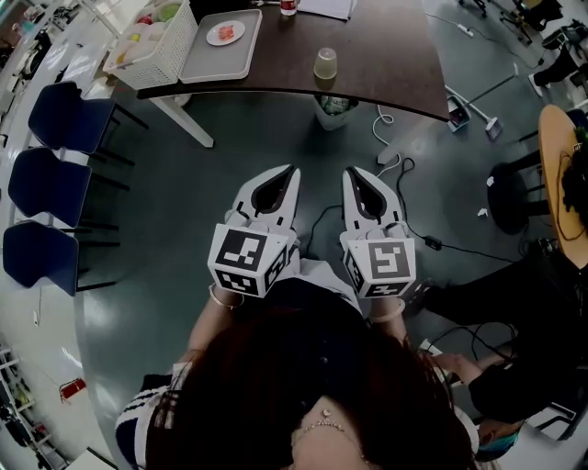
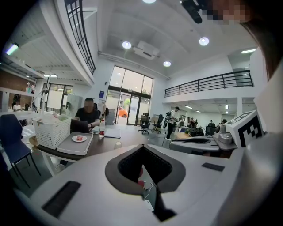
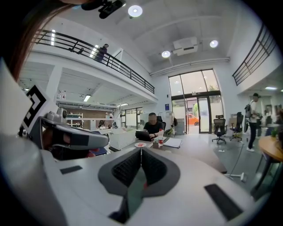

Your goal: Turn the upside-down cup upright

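Observation:
The pale cup (image 1: 324,64) stands upside down near the front edge of the dark table (image 1: 386,64), well ahead of both grippers. In the left gripper view the cup (image 2: 117,144) shows small just above the jaws; in the right gripper view the cup (image 3: 155,144) sits by the tips. My left gripper (image 1: 292,171) and right gripper (image 1: 348,173) hang side by side over the floor, short of the table. Each has its jaws shut with nothing between them. The left gripper (image 2: 142,146) and right gripper (image 3: 141,149) both point level toward the table.
A white basket (image 1: 156,37), a grey tray (image 1: 216,60) with a plate (image 1: 225,33), a bottle (image 1: 288,7) and papers sit on the table. A person (image 2: 88,115) sits behind it with a laptop. A bin (image 1: 335,108), floor cables (image 1: 395,165) and blue chairs (image 1: 64,119) are nearby.

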{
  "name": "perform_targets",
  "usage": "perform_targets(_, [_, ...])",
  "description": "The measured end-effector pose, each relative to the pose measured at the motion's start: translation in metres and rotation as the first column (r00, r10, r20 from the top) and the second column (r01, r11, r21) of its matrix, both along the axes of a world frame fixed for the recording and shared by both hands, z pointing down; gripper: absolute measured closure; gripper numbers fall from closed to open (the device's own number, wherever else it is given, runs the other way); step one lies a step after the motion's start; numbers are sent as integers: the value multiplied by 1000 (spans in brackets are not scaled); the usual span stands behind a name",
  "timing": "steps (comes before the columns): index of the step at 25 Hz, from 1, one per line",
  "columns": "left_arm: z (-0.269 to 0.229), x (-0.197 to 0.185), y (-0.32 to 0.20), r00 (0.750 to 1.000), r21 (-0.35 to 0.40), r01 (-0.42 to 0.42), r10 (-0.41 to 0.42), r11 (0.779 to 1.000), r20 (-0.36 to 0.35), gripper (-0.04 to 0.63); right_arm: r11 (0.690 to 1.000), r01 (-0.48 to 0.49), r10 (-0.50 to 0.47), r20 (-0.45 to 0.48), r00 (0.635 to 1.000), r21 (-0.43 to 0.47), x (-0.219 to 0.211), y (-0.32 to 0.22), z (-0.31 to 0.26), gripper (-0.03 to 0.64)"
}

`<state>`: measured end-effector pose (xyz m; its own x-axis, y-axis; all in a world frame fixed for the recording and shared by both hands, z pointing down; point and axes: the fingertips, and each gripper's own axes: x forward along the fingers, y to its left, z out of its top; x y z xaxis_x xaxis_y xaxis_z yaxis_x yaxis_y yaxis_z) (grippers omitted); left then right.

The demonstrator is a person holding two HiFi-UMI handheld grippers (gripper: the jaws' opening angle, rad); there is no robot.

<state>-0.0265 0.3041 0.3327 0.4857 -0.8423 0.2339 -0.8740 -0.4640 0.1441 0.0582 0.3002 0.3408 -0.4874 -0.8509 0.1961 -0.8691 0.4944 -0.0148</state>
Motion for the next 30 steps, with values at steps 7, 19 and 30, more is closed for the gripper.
perform_targets(7, [7, -18, -64, 1000, -1, -3, 3, 1000, 3, 601, 1000, 0, 0, -17, 1000, 5, -16, -57, 4, 600])
perform_targets(19, [2, -42, -169, 996, 27, -90, 90, 996, 11, 601, 998, -56, 57, -30, 998, 22, -50, -160, -2, 600])
perform_targets(30, [13, -39, -222, 993, -27, -116, 116, 993, -10, 601, 995, -96, 95, -40, 995, -16, -44, -211, 8, 600])
